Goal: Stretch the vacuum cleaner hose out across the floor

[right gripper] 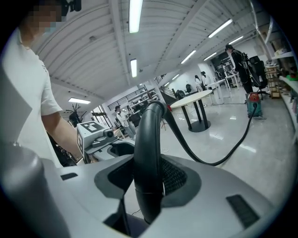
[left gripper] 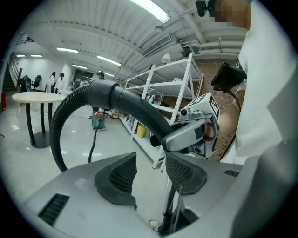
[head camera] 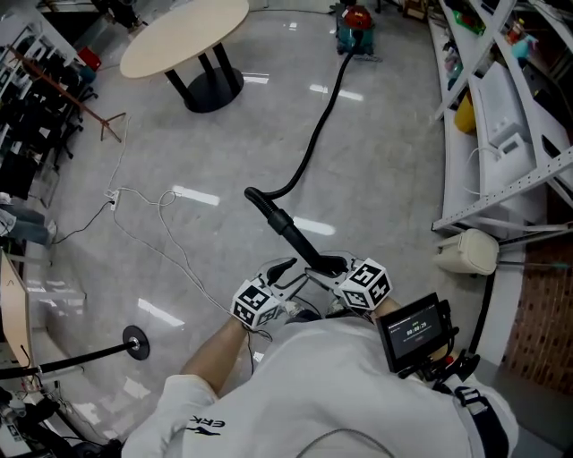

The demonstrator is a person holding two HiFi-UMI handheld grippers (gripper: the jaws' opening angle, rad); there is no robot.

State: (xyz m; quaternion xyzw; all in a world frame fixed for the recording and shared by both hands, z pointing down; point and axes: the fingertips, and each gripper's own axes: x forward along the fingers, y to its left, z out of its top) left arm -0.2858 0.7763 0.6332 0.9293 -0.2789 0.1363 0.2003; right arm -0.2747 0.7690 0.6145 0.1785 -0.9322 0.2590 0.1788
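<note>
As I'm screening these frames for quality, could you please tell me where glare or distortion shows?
Head view: ceiling lights glare in white streaks on the glossy floor. Left gripper view: fisheye bends the shelving, corners black. Right gripper view: same black corners, the hose looms large.

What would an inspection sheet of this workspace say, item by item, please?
Surface: glossy grey floor, reflecting ceiling lights.
Job's things: black flexible vacuum hose curves from the red and teal vacuum cleaner to its rigid black end tube.
Clutter: round beige table on a black base; white plastic canister beside the shelving.
Grippers: right gripper shut on the end tube; left gripper open, nothing between its jaws.
Cables: thin white cable loose on the floor, left of the hose.
Surroundings: white metal shelving at the right.
</note>
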